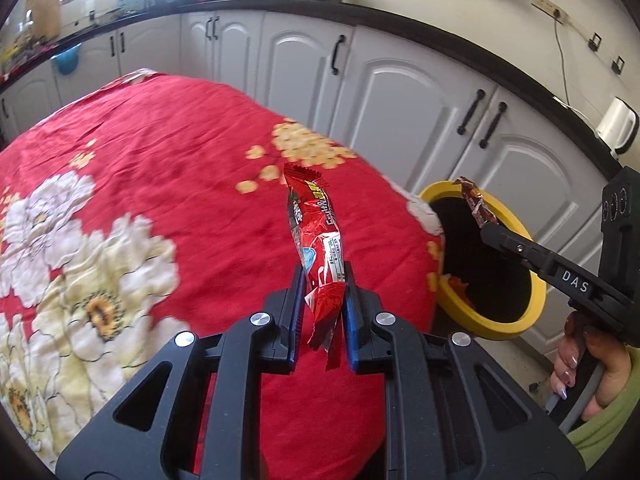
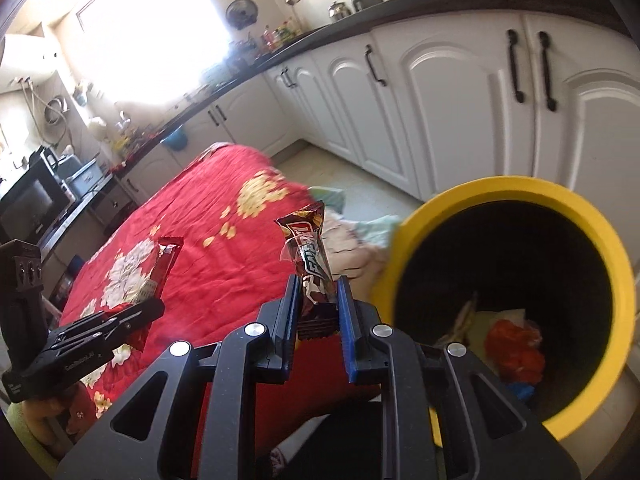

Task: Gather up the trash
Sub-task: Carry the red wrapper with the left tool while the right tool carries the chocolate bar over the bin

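Observation:
My left gripper point(image 1: 322, 276) is shut on a red snack wrapper point(image 1: 316, 236) that stands upright above the red flowered cloth point(image 1: 168, 160). The right gripper point(image 2: 318, 294) is shut on a brown chocolate-bar wrapper point(image 2: 308, 256), held up just left of the yellow bin point(image 2: 404, 236). In the left wrist view the right gripper point(image 1: 486, 226) holds that brown wrapper point(image 1: 474, 200) over the yellow bin's point(image 1: 496, 326) dark mouth. In the right wrist view the left gripper point(image 2: 154, 302) with the red wrapper point(image 2: 164, 264) sits at the far left over the cloth.
Trash point(image 2: 516, 350) lies in the bottom of the bin. White cabinets point(image 1: 400, 92) with black handles run behind the bin under a dark countertop point(image 1: 280, 2). A hand point(image 1: 580, 360) in a green sleeve holds the right gripper. A microwave point(image 2: 32, 204) stands at far left.

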A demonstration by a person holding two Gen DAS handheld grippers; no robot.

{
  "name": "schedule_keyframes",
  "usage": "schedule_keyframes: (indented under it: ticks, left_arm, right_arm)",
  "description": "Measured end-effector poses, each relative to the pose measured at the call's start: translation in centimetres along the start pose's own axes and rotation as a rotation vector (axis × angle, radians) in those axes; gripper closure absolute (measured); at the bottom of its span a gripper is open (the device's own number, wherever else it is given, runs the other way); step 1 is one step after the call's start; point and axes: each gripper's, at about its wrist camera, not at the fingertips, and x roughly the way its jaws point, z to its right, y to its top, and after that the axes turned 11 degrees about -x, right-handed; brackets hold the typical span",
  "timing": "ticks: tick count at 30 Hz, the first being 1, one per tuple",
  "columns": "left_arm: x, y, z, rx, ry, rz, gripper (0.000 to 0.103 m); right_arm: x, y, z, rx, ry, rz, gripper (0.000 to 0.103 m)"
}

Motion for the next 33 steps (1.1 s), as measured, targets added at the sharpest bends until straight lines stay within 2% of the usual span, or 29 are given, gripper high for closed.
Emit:
schedule_keyframes:
  ticks: [15,26,33]
  left_arm:
    - [1.5,0.4,7.6,0.096,-0.089,0.007,0.092]
    - [4.0,0.5,12.7,0.166,-0.138,-0.015,0.091]
    - [6.0,0.8,14.5,0.174,-0.154,-0.039,0.091]
  right_arm:
    - [-4.3,-1.3,5.2,0.047,-0.107,0.037,0.085]
    - [-5.3,-2.7,8.4,0.078,-0.178,0.026,0.085]
    - [-5.2,-3.9,9.8,0.095,-0.219,0.003,0.085]
